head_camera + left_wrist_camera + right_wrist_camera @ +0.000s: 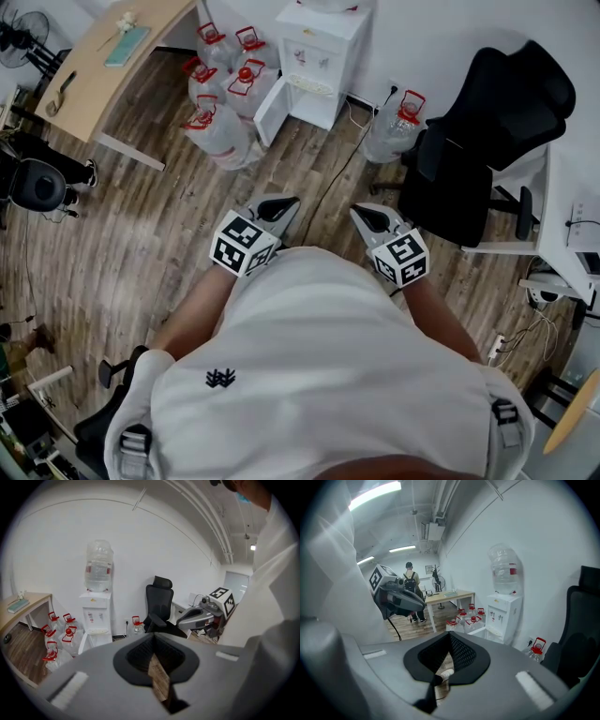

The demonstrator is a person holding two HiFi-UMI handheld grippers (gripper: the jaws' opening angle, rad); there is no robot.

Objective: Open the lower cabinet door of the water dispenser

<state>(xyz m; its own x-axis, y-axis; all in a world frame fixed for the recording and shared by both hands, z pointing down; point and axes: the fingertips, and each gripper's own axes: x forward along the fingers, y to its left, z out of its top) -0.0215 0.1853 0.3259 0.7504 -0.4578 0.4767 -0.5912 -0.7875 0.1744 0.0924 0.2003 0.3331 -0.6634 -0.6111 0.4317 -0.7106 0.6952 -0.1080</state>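
Closest to us, our white shirt [319, 375] is filling the lower part of the head view, and we are holding both grippers out just past it, above the wood floor [169, 234]. The left gripper [275, 208] is showing its jaws meeting at the tips with nothing between them; only floor is showing through the slot behind them. The right gripper [372, 219] is closed and empty in the same way.

Both are pointing toward the dispenser [323, 52], which is standing well apart from us at the far side of the floor. Its lower door [271, 111] is standing open, swung out to the left toward the bottles [220, 94] clustered beside it. A lone bottle [394, 127] is sitting to the dispenser's right, next to a black chair [487, 131]. A desk [103, 66] is standing left of the bottles, and a cable [342, 169] is trailing across the floor toward us.

In the left gripper view a jug [99, 566] is sitting upturned on the dispenser. In the right gripper view a person [411, 577] is standing beyond the desk, back turned.
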